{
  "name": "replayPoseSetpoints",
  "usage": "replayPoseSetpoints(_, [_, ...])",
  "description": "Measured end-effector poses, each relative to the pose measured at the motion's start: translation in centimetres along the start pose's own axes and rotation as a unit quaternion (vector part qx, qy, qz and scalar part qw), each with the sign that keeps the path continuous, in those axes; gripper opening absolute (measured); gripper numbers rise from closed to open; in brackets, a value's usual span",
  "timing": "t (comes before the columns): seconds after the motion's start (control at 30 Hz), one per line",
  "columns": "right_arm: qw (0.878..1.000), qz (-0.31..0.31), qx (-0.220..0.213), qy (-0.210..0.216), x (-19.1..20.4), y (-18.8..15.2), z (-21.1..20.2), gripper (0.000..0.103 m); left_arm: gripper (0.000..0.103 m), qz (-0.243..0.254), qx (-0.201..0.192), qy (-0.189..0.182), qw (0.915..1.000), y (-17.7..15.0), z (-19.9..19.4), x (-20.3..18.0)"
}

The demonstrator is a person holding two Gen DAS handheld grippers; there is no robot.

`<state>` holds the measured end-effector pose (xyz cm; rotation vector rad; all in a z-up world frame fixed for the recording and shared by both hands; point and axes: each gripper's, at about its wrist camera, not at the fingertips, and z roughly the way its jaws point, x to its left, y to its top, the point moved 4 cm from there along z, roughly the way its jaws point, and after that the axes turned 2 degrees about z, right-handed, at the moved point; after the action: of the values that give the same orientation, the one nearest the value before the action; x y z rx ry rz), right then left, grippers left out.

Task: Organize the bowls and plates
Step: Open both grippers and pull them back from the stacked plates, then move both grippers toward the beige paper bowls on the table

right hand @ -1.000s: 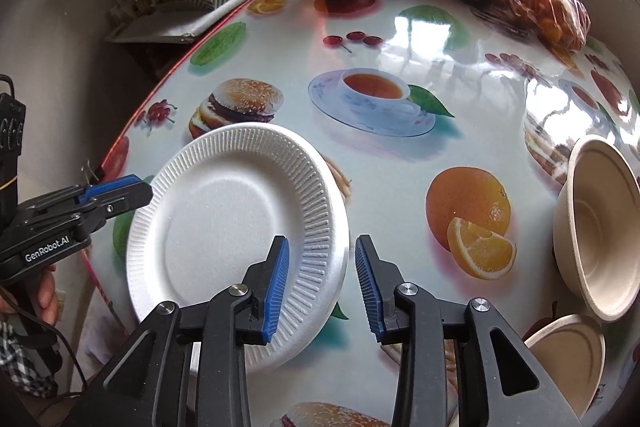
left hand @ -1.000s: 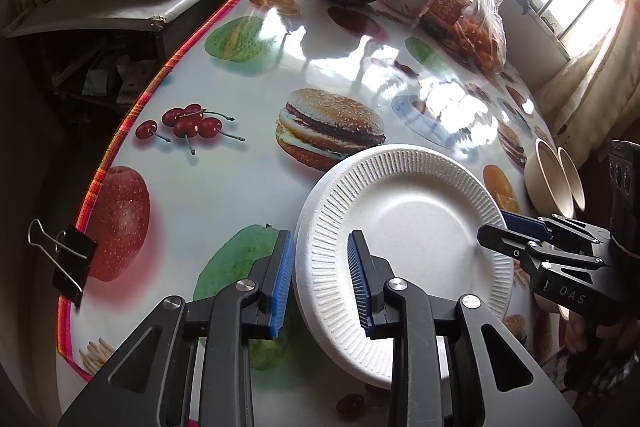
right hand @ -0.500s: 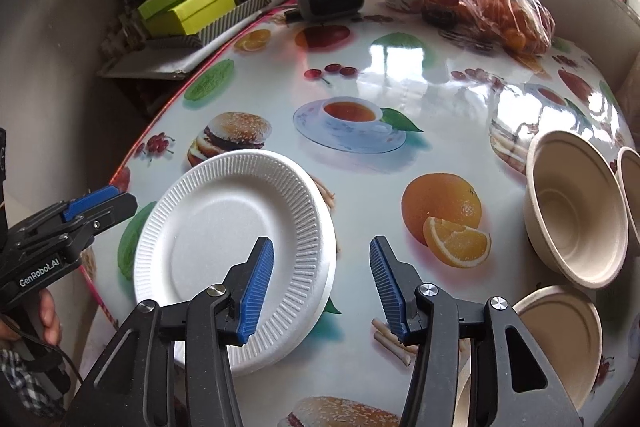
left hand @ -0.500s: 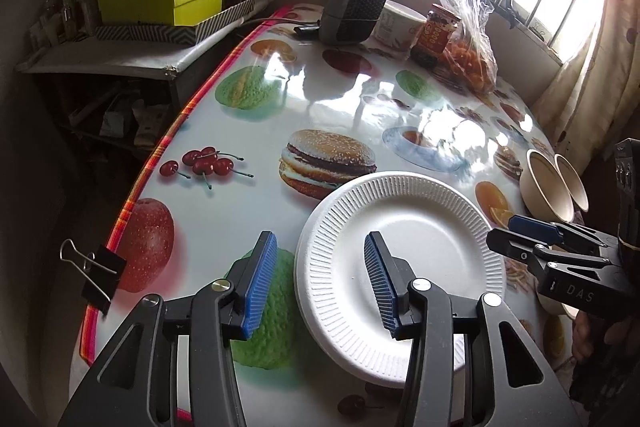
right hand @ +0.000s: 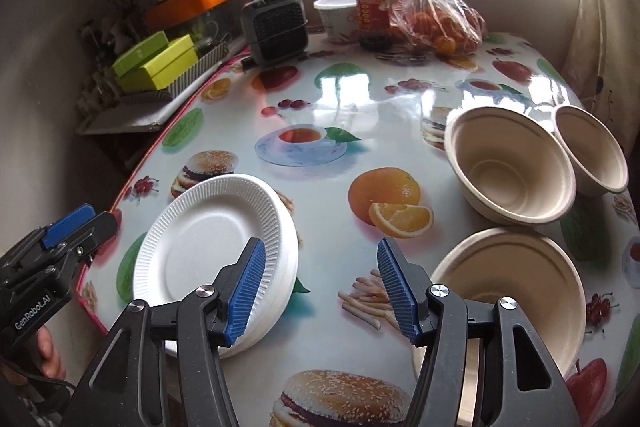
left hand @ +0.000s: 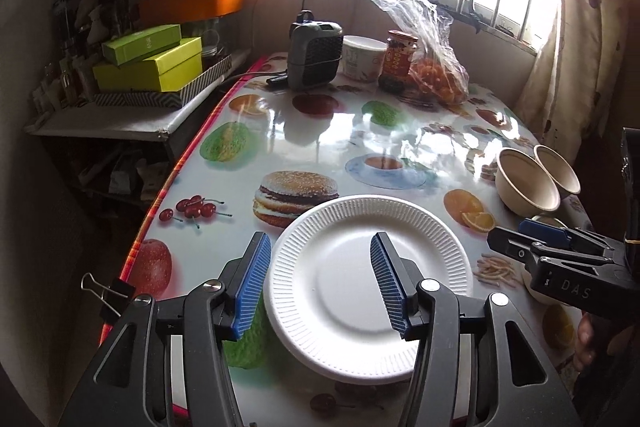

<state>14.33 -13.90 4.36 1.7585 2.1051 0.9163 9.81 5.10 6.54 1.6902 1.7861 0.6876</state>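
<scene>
a: where are the plates?

b: a stack of white foam plates point(left hand: 368, 287) sits flat on the table point(left hand: 320, 131), near the edge with the red striped border. from the right side you can see a few rims layered at the stack's side point(right hand: 212, 239).

a: is anyone gripping it?

b: no. the left gripper point(left hand: 322, 287) hangs over the stack with its blue pads spread wide, one pad point(left hand: 252, 287) past the left rim, the other over the plate's middle. nothing between them is pinched.

a: and the other one?

b: the right gripper point(right hand: 322, 291) is spread wide too and holds nothing. its left pad is over the right rim of the plates, its right pad over the printed fries.

a: the bowls?

b: three tan ones, all upright on the right side of the table. a big bowl point(right hand: 508, 167) stands with a smaller bowl point(right hand: 592, 151) just beside it, maybe touching, i can't tell. the third, a shallow bowl point(right hand: 512, 283), sits nearer, partly behind the right gripper's arm.

a: what's at the far end?

b: a small grey heater point(right hand: 276, 25), a white tub point(right hand: 338, 15), a jar point(right hand: 372, 13) and a bag of oranges point(right hand: 436, 15), well apart from the plates.
</scene>
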Motion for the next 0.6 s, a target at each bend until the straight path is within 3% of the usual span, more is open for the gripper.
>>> replayPoseSetpoints(0.37, [0.996,0.034,-0.059,-0.056,-3.8,-0.5,-4.4,0.064,0.053,0.047,-0.01,-0.039,0.9981,1.1,-0.2,-5.6])
replayPoseSetpoints(0.6, [0.993,0.044,-0.076,-0.073,-5.7,-0.4,-6.1,0.064,0.053,0.061,-0.003,-0.056,0.9965,1.6,0.4,-8.4])
